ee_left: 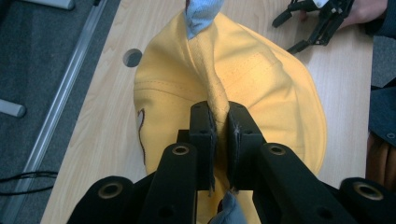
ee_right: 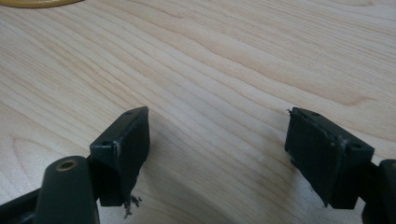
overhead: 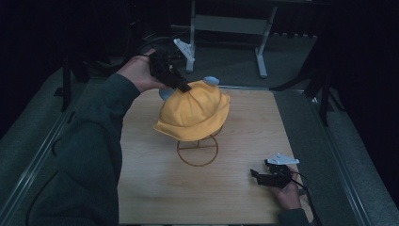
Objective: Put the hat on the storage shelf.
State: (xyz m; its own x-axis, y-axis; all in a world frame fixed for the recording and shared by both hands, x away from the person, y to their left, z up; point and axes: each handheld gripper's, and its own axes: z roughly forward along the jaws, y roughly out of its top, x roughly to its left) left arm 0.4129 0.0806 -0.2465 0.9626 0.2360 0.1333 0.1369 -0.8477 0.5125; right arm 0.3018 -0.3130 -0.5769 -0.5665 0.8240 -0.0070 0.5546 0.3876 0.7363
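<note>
Nearest the person, the right tongs [overhead: 258,176] lie low on the pale wooden surface [overhead: 235,197], at the near right of the yellow cloth bucket hat [overhead: 193,115], well apart from it; the right hand [overhead: 288,190] grips them from behind, jaws spread wide with nothing between. The 1 hat sits mid-surface on 1 thin gold wire stand [overhead: 197,150] with a ring base. Beyond it, the left sleeve [overhead: 94,141] stretches forward, the left hand [overhead: 139,73] angling the left tongs [overhead: 186,88] down onto the hat's crown, jaws narrow, pinching a fabric ridge. 2 light blue cloth pieces [overhead: 211,80] show at the crown's far side.
</note>
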